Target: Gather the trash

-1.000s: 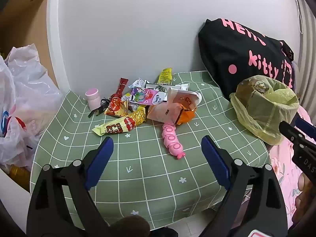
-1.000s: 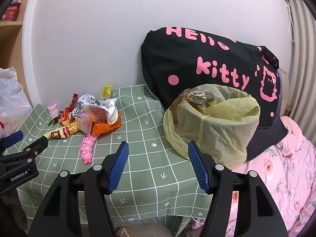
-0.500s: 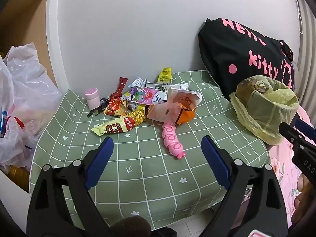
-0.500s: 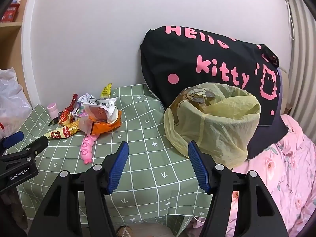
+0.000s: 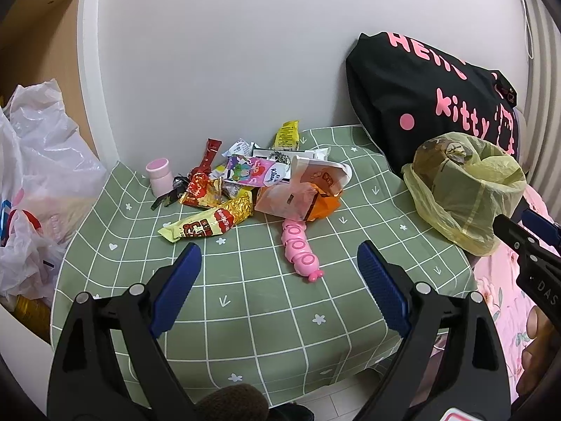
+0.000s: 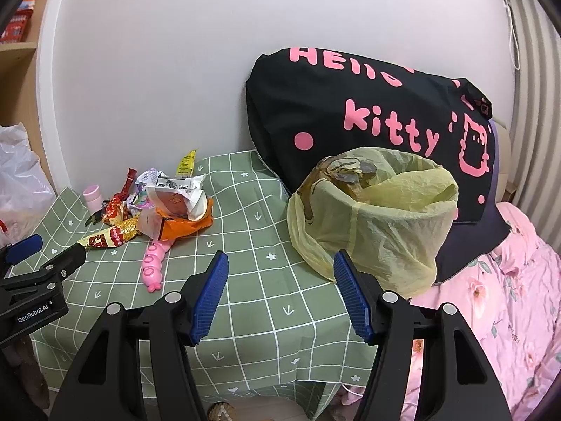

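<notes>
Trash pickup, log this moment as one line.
phase: pre-grasp | left gripper: open, empty | right gripper: open, empty | wrappers: piled on table | yellow bag: open

White wall (image 5: pixel 228 52) behind green checked tablecloth (image 5: pixel 266 301), wooden shelf (image 5: pixel 38 7) left.

On the table (image 5: pixel 266 301), a wrapper heap (image 5: pixel 252 182) sits at twelve o'clock against the wall (image 5: pixel 224 52) — a small jar (image 5: pixel 158 177) at its ten, a segmented toy (image 5: pixel 301 251) just before it. At two o'clock the lined bin (image 5: pixel 463 189) stands, a big bag (image 6: pixel 368 105) behind it.
</notes>
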The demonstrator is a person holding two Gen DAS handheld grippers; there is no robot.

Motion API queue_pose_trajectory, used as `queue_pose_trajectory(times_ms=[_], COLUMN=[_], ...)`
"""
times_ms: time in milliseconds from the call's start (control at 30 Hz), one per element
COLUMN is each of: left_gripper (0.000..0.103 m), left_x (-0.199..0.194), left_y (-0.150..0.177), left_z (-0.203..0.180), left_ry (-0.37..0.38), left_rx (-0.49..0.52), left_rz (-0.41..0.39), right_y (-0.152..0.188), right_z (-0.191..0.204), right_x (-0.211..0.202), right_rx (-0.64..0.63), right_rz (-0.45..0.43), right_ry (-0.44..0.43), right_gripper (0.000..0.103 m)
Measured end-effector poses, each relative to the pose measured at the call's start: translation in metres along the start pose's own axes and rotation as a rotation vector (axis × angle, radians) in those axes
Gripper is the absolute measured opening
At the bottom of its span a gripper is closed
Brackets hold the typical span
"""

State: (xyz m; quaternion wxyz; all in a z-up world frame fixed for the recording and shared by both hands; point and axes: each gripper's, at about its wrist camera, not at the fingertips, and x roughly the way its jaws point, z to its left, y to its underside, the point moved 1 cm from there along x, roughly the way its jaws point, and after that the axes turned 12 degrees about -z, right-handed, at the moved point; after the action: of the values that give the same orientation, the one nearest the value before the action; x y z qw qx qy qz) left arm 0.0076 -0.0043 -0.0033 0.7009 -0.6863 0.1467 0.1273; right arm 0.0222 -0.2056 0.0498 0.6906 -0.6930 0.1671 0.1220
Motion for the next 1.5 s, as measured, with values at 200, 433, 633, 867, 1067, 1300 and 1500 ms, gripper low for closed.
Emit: queue_pose_trajectory(times_ms=[200, 433, 633, 867, 1067, 1300, 1500], left_gripper=[0.086, 0.086, 0.086, 0.086, 0.086, 0.086, 0.086], left_x=[0.000, 0.000, 0.002, 0.004, 0.005, 0.008, 0.007], left_y=[0.000, 0.001, 0.001, 0.001, 0.000, 0.001, 0.001], left_z=[-0.003, -0.003, 0.000, 0.003, 0.004, 0.009, 0.009], left_ry=[0.007, 0.006, 0.004, 0.004, 0.004, 0.000, -0.002], left_rx=[0.004, 0.002, -0.002, -0.008, -0.008, -0.013, -0.013], left_rz=[0.000, 0.000, 0.002, 0.009, 0.010, 0.012, 0.010], right_y=[0.000, 0.001, 0.001, 0.002, 0.002, 0.002, 0.002], right_z=[0.000, -0.001, 0.000, 0.000, 0.001, 0.001, 0.001], right_x=[0.000, 0.001, 0.002, 0.002, 0.003, 0.004, 0.004], right_rx=[0.000, 0.005, 0.005, 0.004, 0.005, 0.008, 0.006], right_rz=[0.000, 0.001, 0.002, 0.005, 0.007, 0.006, 0.007], right_ry=[0.002, 0.001, 0.000, 0.000, -0.002, -0.001, -0.001], right_gripper=[0.059, 0.059, 0.059, 0.059, 0.059, 0.059, 0.059])
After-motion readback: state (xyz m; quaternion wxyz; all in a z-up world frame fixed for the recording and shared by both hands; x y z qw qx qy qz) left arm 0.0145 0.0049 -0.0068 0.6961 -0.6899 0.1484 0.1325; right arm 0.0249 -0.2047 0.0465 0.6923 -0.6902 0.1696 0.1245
